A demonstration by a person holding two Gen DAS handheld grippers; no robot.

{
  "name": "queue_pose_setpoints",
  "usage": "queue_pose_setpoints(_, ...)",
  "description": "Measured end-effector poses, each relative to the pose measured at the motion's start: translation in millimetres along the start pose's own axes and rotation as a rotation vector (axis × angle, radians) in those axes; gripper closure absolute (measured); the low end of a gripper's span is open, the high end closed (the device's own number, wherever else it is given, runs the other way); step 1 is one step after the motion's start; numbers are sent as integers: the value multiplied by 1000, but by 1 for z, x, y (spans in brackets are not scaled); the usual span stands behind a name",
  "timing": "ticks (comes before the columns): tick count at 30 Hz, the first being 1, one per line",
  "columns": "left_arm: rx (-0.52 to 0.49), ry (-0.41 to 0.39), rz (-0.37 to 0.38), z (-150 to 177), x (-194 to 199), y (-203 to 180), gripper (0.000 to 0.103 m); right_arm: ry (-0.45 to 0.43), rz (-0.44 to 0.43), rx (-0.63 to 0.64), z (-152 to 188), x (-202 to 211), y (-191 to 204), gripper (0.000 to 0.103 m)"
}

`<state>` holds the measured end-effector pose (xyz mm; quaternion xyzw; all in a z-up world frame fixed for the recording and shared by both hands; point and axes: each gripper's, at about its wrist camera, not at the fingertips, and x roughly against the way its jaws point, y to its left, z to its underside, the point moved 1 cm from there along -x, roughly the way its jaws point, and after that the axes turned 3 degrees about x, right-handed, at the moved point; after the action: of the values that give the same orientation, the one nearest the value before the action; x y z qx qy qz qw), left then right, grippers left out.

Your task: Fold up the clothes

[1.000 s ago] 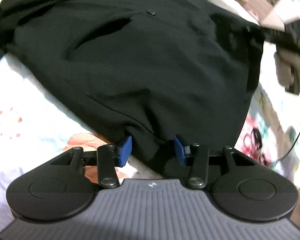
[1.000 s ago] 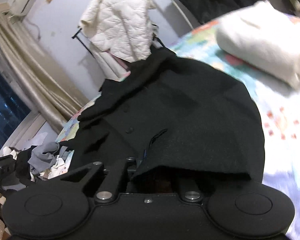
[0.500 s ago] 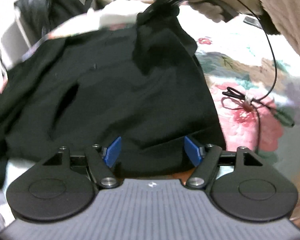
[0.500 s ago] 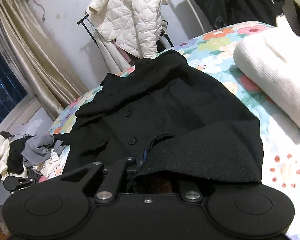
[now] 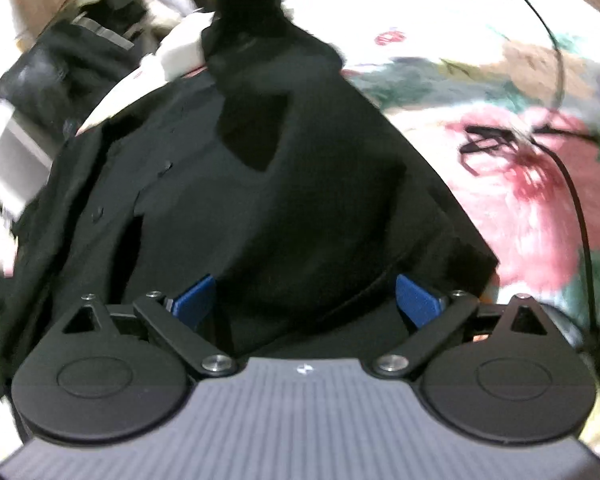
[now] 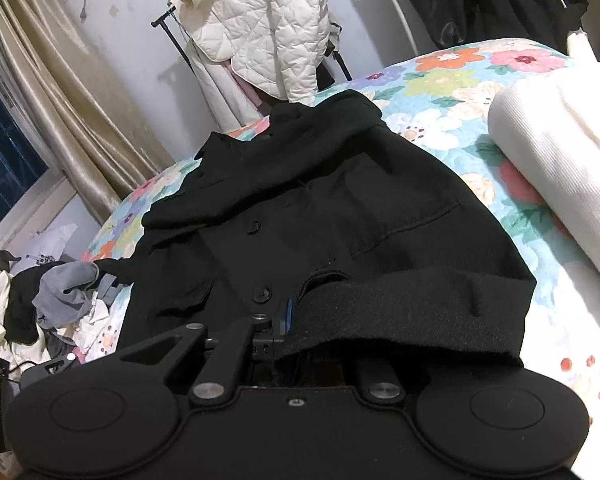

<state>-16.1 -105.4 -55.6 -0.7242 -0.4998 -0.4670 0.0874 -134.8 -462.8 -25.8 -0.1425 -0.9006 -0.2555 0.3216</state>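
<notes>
The woolly black coat [image 6: 320, 216] lies rumpled on the floral quilt [image 6: 440, 80]; left gripper [image 5: 306, 300] spread apart over its hem, right gripper [image 6: 300, 332] clamped on a folded edge.

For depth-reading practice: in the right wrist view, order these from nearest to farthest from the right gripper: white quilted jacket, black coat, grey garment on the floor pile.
1. black coat, at the jaws
2. grey garment, lower left
3. white quilted jacket, hanging at the top, centre

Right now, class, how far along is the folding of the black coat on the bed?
Done: a cream garment lies folded on the floral bedspread.
In hand: the right gripper clamps the hem of the black coat, draped over it; the left gripper is open around another edge.
Left: the coat lies mostly spread, buttons showing. A clothes pile waits.
</notes>
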Motion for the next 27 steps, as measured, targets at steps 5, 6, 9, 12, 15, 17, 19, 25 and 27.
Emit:
queue_pose_setpoints(5, -92, 70, -28, 10, 15, 16, 7, 11, 4, -4, -2, -3, 0, 94)
queue_pose_setpoints(6, -99, 87, -25, 13, 15, 17, 7, 9, 1, -9, -2, -3, 0, 94)
queue_pose_setpoints(9, -169, 114, 27, 21, 15, 8, 7, 5, -9, -24, -1, -3, -3, 94)
queue_pose_setpoints(12, -214, 67, 50, 20, 19, -3, 7, 7, -12, -32, -2, -2, -5, 94)
queue_pose_setpoints(15, -266, 70, -17, 9, 0, -18, 3, 9, -16, -35, -3, -3, -6, 94)
queue_pose_setpoints(17, -274, 40, -42, 1, -11, -22, 0, 6, -16, -44, -4, -5, -7, 94)
queue_pose_setpoints(19, -161, 50, -7, -9, -16, -6, 12, 9, -12, -43, -6, -6, -6, 94)
queue_pose_setpoints(25, 174, 44, -49, -16, -22, 53, 93, 15, -2, 12, -22, -8, -2, 94)
queue_pose_setpoints(27, 221, -10, -90, -18, -17, 66, 94, 14, 6, 31, -34, -11, 1, 94)
